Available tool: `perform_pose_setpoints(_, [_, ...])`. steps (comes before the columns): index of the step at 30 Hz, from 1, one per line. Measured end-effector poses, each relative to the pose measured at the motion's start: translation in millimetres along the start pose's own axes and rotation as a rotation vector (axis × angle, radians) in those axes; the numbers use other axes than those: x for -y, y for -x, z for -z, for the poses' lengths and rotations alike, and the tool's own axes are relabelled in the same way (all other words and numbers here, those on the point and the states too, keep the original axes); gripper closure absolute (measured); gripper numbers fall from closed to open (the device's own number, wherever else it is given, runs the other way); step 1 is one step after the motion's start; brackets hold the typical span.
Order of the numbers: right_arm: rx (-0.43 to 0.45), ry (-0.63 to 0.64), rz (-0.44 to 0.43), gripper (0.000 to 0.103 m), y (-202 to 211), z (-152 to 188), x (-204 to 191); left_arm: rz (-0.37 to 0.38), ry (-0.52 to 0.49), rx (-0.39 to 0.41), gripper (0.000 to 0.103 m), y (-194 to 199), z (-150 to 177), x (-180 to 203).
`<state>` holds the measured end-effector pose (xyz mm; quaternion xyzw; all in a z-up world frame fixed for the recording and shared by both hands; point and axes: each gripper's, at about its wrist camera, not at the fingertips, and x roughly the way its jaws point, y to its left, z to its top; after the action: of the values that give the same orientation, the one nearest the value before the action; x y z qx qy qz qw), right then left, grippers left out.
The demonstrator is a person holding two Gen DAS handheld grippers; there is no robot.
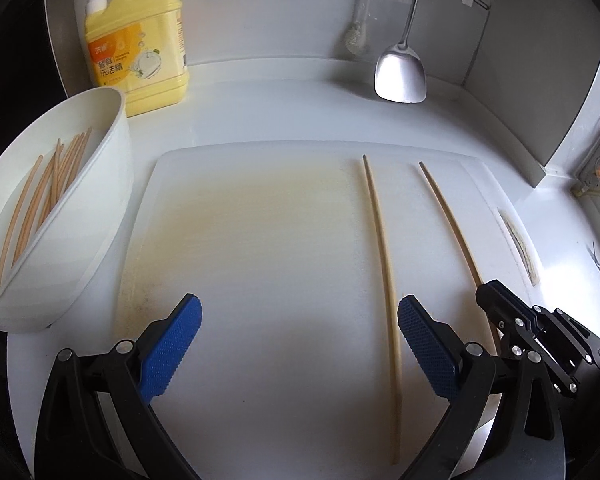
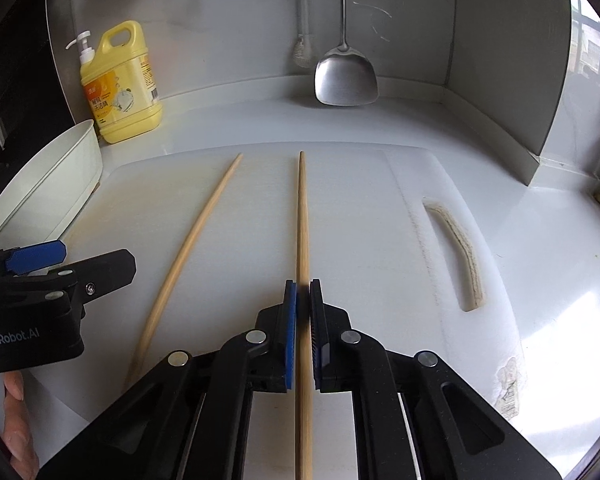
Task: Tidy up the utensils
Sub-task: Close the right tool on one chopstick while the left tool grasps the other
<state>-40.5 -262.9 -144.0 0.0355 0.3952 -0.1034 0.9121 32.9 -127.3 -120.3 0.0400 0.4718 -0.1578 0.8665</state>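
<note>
Two wooden chopsticks lie on a white cutting board (image 1: pixel 260 260). My right gripper (image 2: pixel 303 300) is shut on the right chopstick (image 2: pixel 301 216), which runs straight ahead between its blue pads; it shows at the right in the left wrist view (image 1: pixel 448 216). The left chopstick (image 2: pixel 196 236) lies loose beside it, and also shows in the left wrist view (image 1: pixel 384 248). My left gripper (image 1: pixel 300 320) is open and empty above the board, left of that chopstick. A white bowl (image 1: pixel 112 208) at the left holds several more chopsticks (image 1: pixel 48 192).
A yellow dish soap bottle (image 1: pixel 140 48) stands at the back left. A metal spatula (image 1: pixel 402 72) and a brush (image 1: pixel 356 36) hang on the back wall. The board's handle slot (image 2: pixel 460 252) is at the right. Grey wall panels enclose the counter's right side.
</note>
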Motion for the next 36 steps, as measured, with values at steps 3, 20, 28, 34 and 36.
perform_pose_setpoints(3, [-0.003,-0.018,-0.003,0.096,1.1,0.0,12.7,-0.007,-0.015,0.001,0.006,-4.4,-1.2,8.6])
perform_pose_setpoints(20, [-0.005,-0.01,-0.061,0.074,1.7,-1.4,27.5,-0.058,-0.016,-0.036,0.006,-27.4,-4.0,22.8])
perform_pose_setpoints(28, [-0.003,0.033,-0.046,0.074,-4.5,-6.8,23.4,-0.072,-0.013,-0.025,0.007,-32.2,-7.5,26.9])
perform_pose_setpoints(34, [0.007,0.078,-0.029,0.075,-8.8,-9.0,18.0,-0.06,-0.03,0.006,0.035,-29.8,-13.9,33.7])
perform_pose_setpoints(36, [0.009,0.089,-0.026,0.075,-9.5,-9.7,17.0,-0.053,-0.038,0.014,0.043,-29.1,-15.5,36.2])
